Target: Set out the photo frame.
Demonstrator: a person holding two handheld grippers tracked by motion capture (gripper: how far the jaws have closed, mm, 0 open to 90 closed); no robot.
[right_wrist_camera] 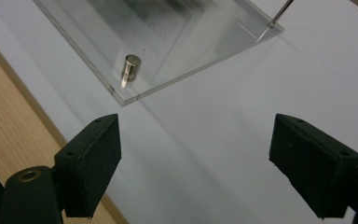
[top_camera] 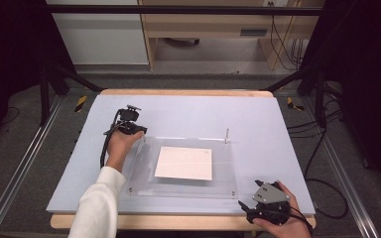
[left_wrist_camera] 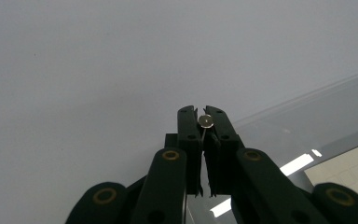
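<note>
Left jaws stand pressed together on a thin metal pin (left_wrist_camera: 206,122); we see its round head sitting between the jaw tips in the left gripper view. The left gripper (top_camera: 131,130) sits at the far left corner of the clear plate (top_camera: 144,178), so we judge this pin to be that corner's fastener, being pulled out or set in.

Right jaws are spread wide, with nothing between them. The right gripper (right_wrist_camera: 193,158) hovers just off the near right corner of the clear plate, pointing at the short metal stud (right_wrist_camera: 130,70) that stands in that corner. A second pin (top_camera: 226,135) stands upright at the far right corner of the plate. The white sheet (top_camera: 184,162) lies flat under the plate, roughly at its centre.

Risks, as we judge them:
- The grip on the pin is at the very tips; a sideways tug could let the pin slip out and drop onto the blue mat (top_camera: 188,111).
- Lifting at an angle could bind the pin in its hole and drag the plate, shifting the sheet.
- The right jaws, closing off-centre, could knock the stud or nudge the plate edge.

Pose: left hand (top_camera: 120,146) reaches forward from a white sleeve (top_camera: 96,203), gripper tipped down over the far left corner. Right hand (top_camera: 285,225) is low, beside the near right corner, at the table's wooden edge (top_camera: 178,221).
</note>
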